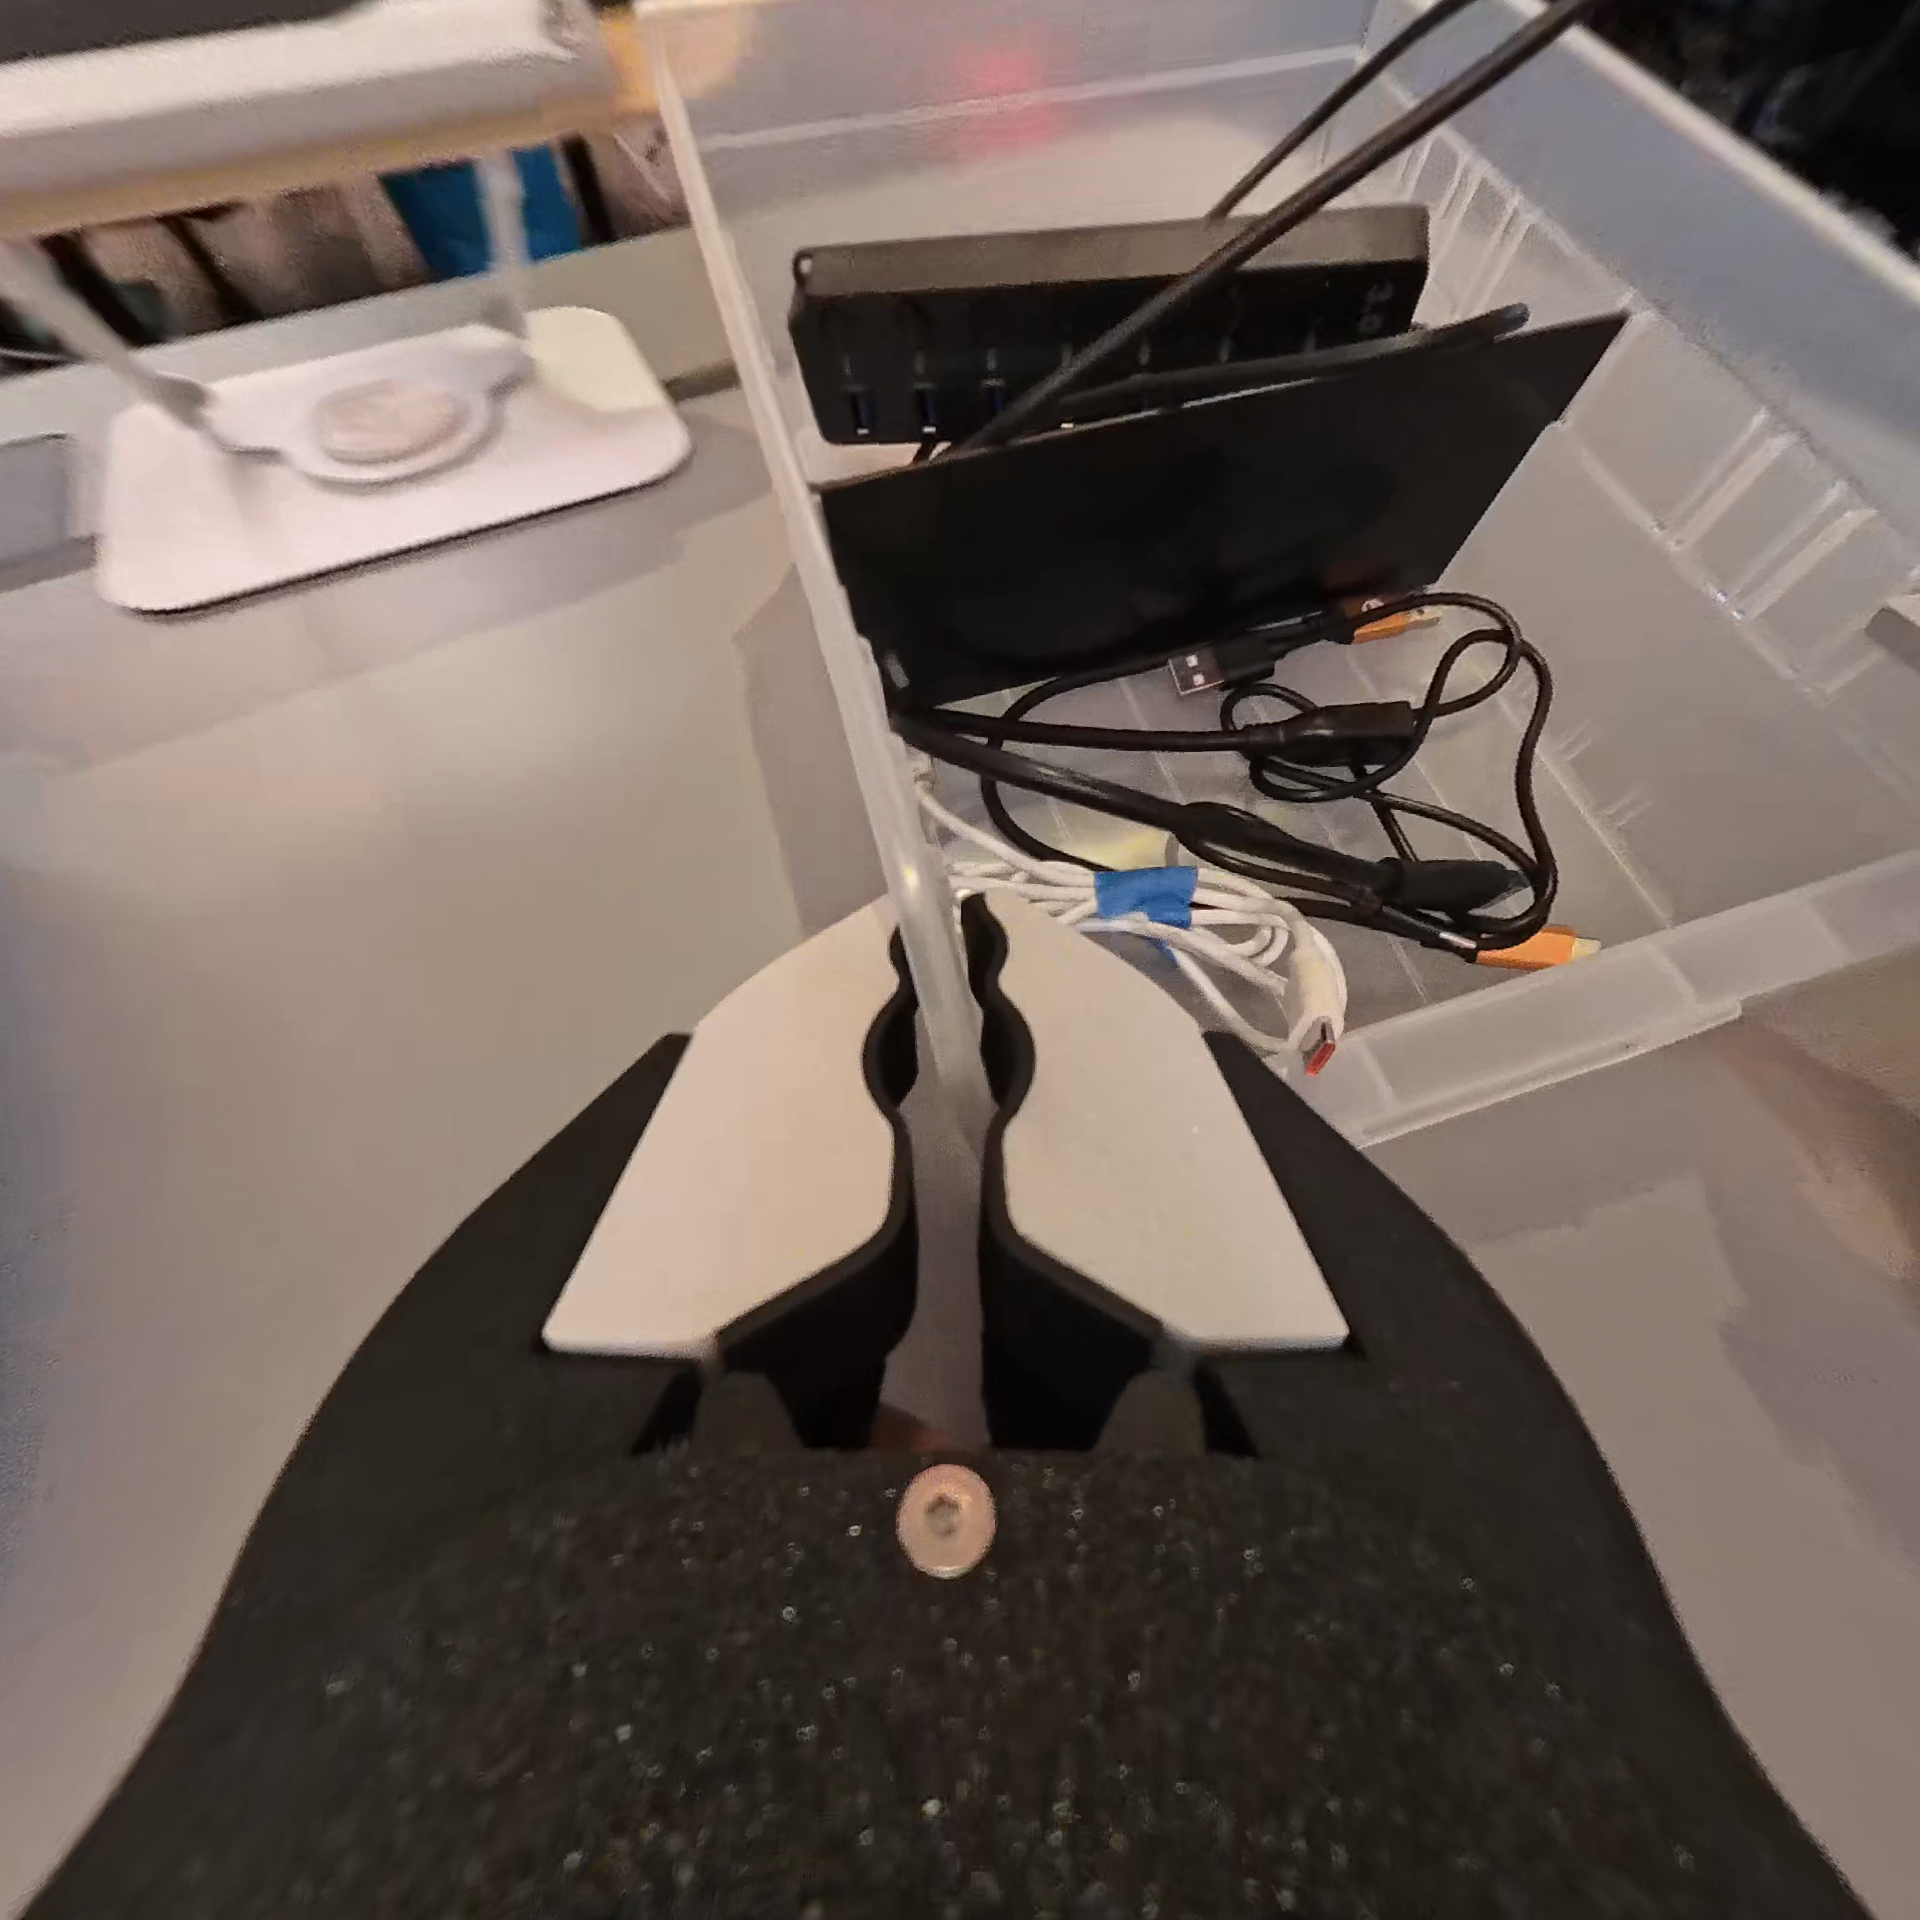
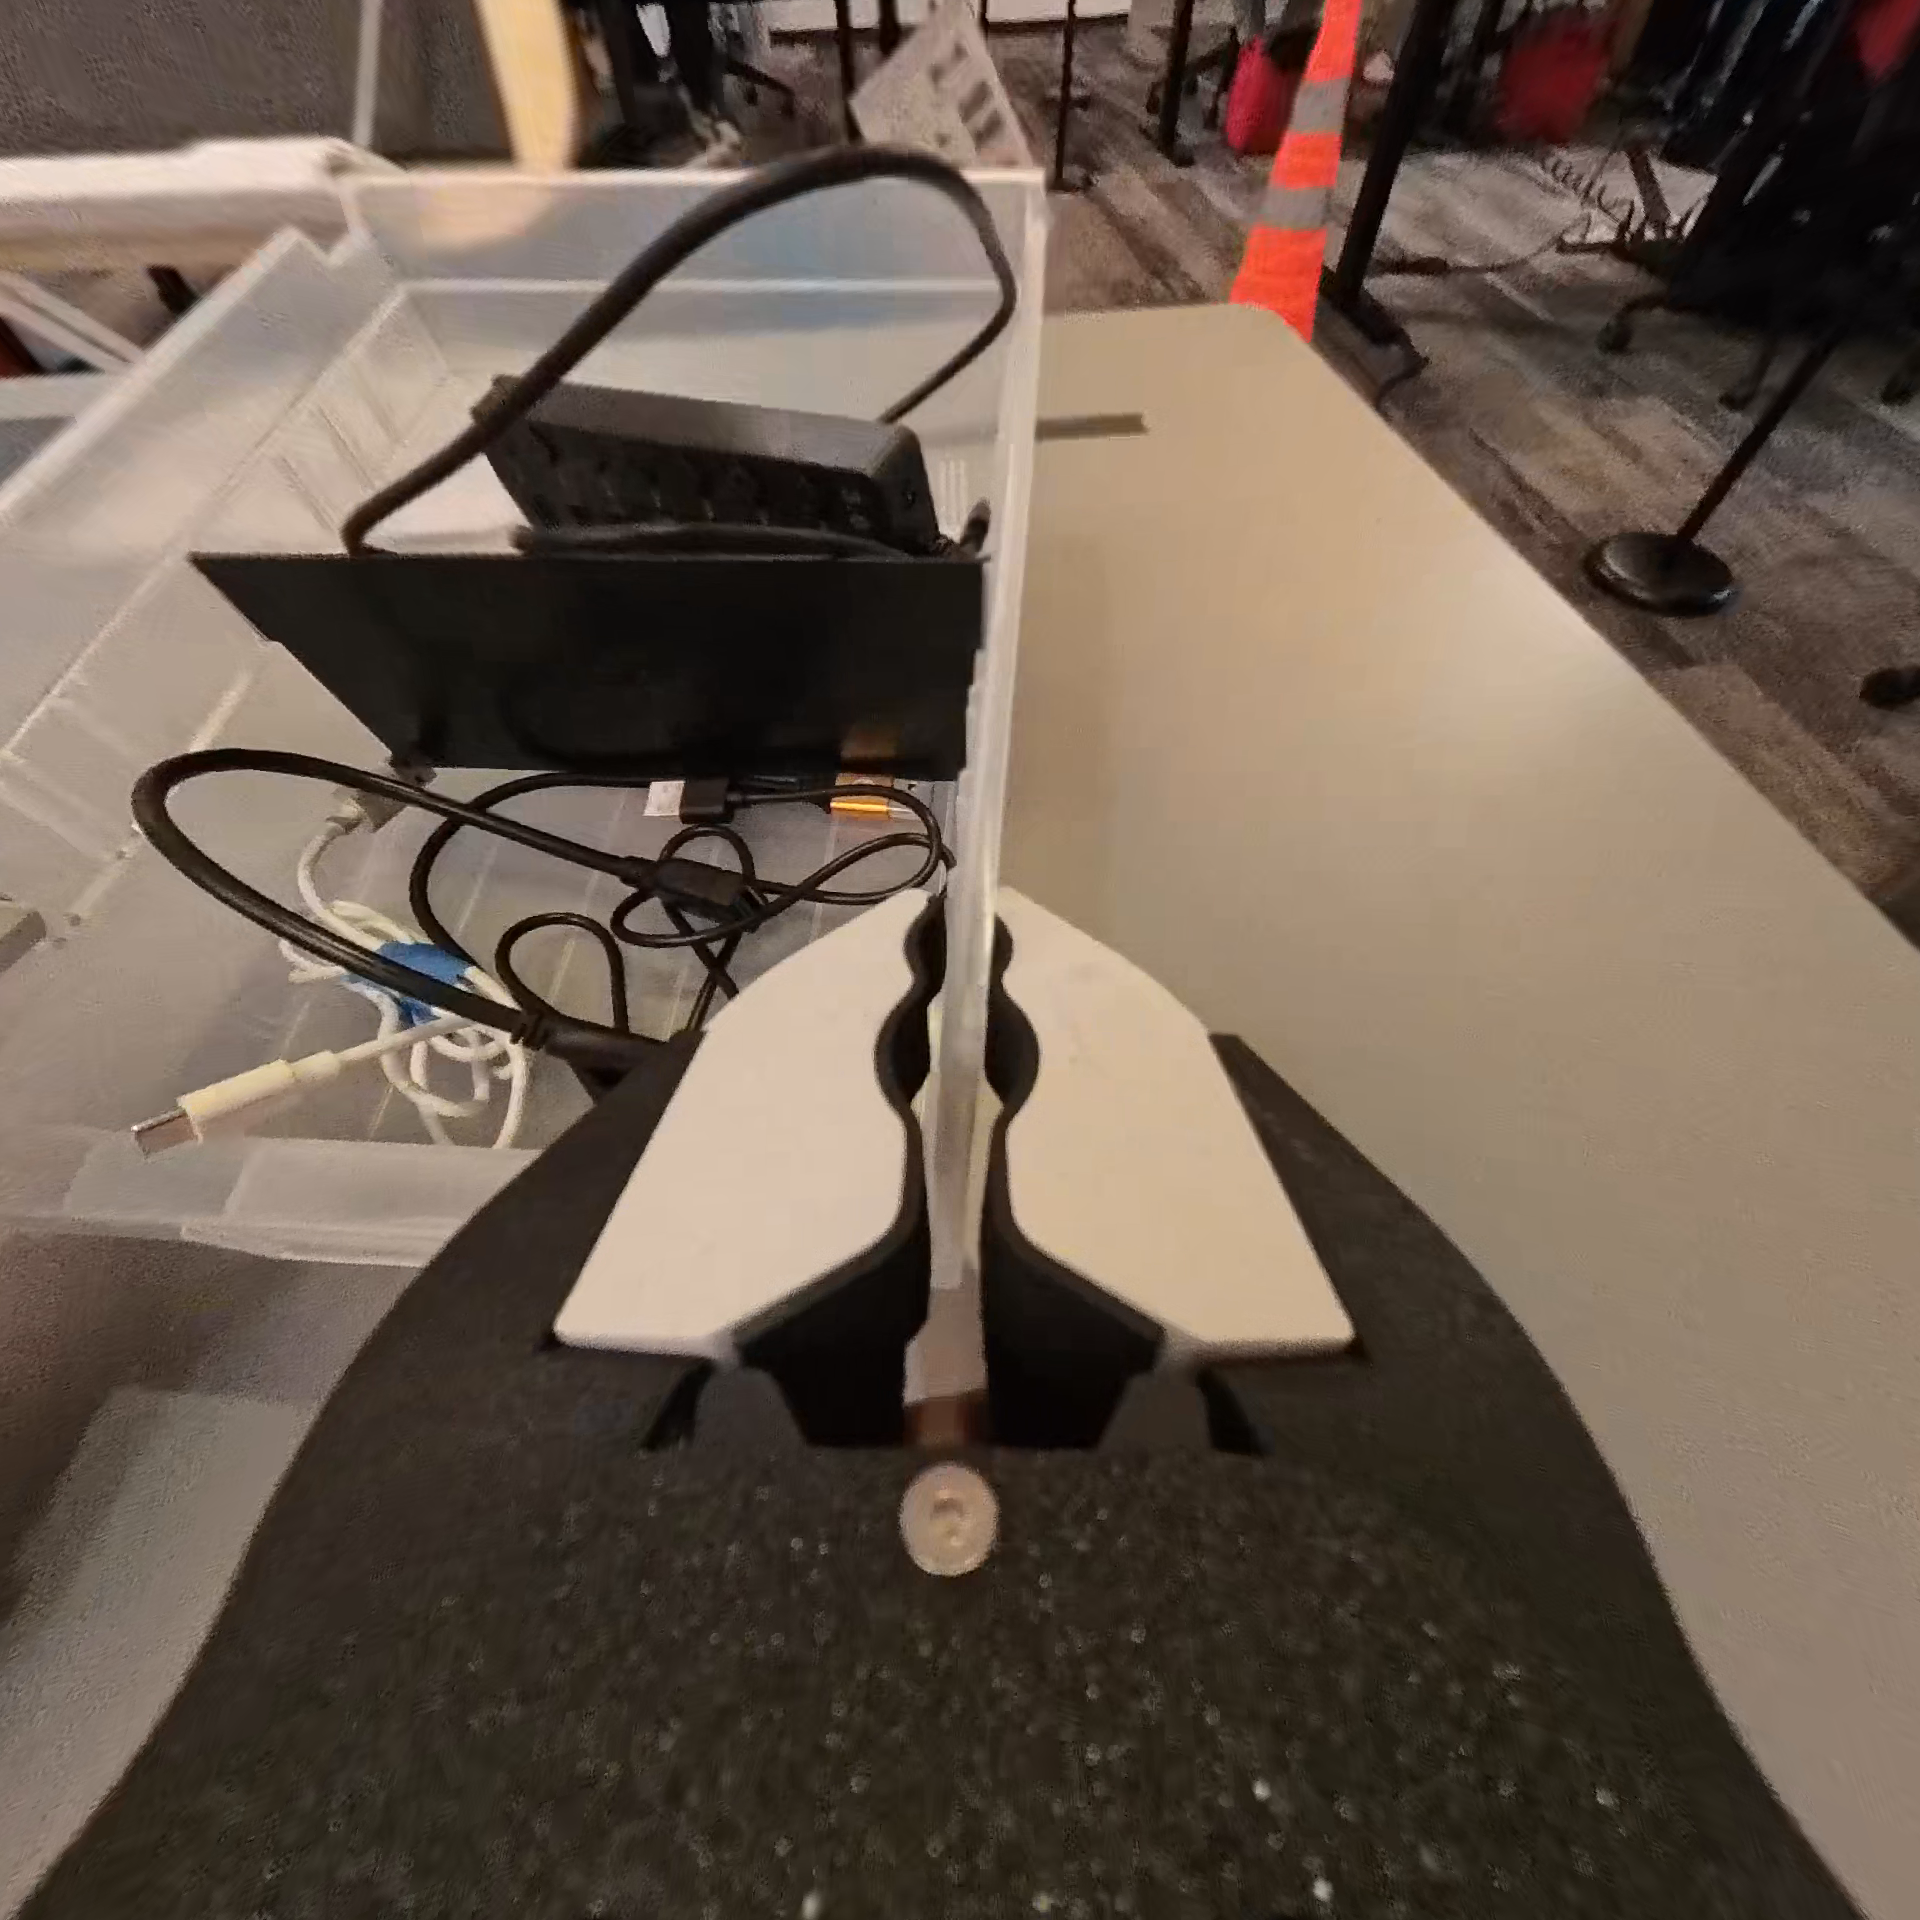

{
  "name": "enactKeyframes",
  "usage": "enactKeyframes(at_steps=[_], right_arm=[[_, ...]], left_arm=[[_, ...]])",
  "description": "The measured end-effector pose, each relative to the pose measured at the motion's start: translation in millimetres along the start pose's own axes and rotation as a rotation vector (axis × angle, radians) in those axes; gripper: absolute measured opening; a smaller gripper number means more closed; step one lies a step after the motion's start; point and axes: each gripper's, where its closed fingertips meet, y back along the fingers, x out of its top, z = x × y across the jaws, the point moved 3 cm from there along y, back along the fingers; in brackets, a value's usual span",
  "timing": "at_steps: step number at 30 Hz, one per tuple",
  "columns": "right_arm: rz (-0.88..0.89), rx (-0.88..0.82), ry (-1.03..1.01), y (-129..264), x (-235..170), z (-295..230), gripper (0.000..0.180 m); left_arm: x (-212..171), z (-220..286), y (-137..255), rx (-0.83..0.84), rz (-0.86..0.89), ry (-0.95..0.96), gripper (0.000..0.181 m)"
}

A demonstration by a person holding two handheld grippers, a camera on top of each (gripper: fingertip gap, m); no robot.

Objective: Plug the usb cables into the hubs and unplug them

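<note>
A clear plastic bin (image 1: 1558,997) stands on the grey table. In it a black USB hub (image 1: 1091,301) leans behind a black panel (image 1: 1195,520). In front of the panel lie loose black cables (image 1: 1351,748), a white cable bound with blue tape (image 1: 1143,899) and an orange-tipped plug (image 1: 1538,948). My left gripper (image 1: 940,925) is shut on the bin's left wall. My right gripper (image 2: 961,914) is shut on the bin's right wall. The right wrist view shows the hub (image 2: 717,468), the panel (image 2: 623,655), the black cables (image 2: 675,883) and the white cable's plug (image 2: 166,1132).
A white pad with a round disc (image 1: 395,468) lies on the table left of the bin. The grey table (image 2: 1351,831) stretches right of the bin to its edge. Beyond it stand an orange cone (image 2: 1299,177) and a black stand base (image 2: 1662,571) on the floor.
</note>
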Motion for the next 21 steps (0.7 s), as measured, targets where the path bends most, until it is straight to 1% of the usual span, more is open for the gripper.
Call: enactKeyframes(at_steps=[1,5,8,11,14,15,17,19,21], right_arm=[[0.019,0.019,0.01,2.4,4.4,-15.2,0.005],[0.026,0.146,0.041,0.1,12.1,-87.0,0.004],[0.01,0.206,0.11,-4.7,4.4,-137.2,0.005],[-0.026,0.254,0.136,-7.0,-9.2,-172.6,0.005],[-0.046,0.273,0.135,-9.3,-16.7,-187.3,0.005],[-0.053,0.275,0.121,-10.2,-16.2,-187.8,0.005],[-0.052,0.298,0.092,-11.9,-15.8,-187.9,0.005],[-0.04,0.34,0.111,-12.1,-16.5,-187.6,0.012],[-0.038,0.392,0.169,-7.3,-19.0,-186.9,0.015]], left_arm=[[-0.5,-13.3,10.5,0.025,0.012,0.004,0.006],[-7.2,-76.0,53.8,0.14,0.012,0.018,0.006],[-23.9,-115.6,78.7,0.201,-0.004,0.016,0.006],[-44.4,-142.6,91.2,0.227,-0.04,0.058,0.006],[-57.9,-154.7,87.9,0.206,-0.072,0.119,0.007],[-58.4,-155.7,87.5,0.187,-0.058,0.149,0.008],[-59.1,-153.9,87.8,0.178,-0.039,0.15,0.011],[-58.6,-148.7,89.5,0.149,-0.022,0.154,0.019],[-47.3,-144.5,100.0,0.08,0.029,0.207,0.032]])
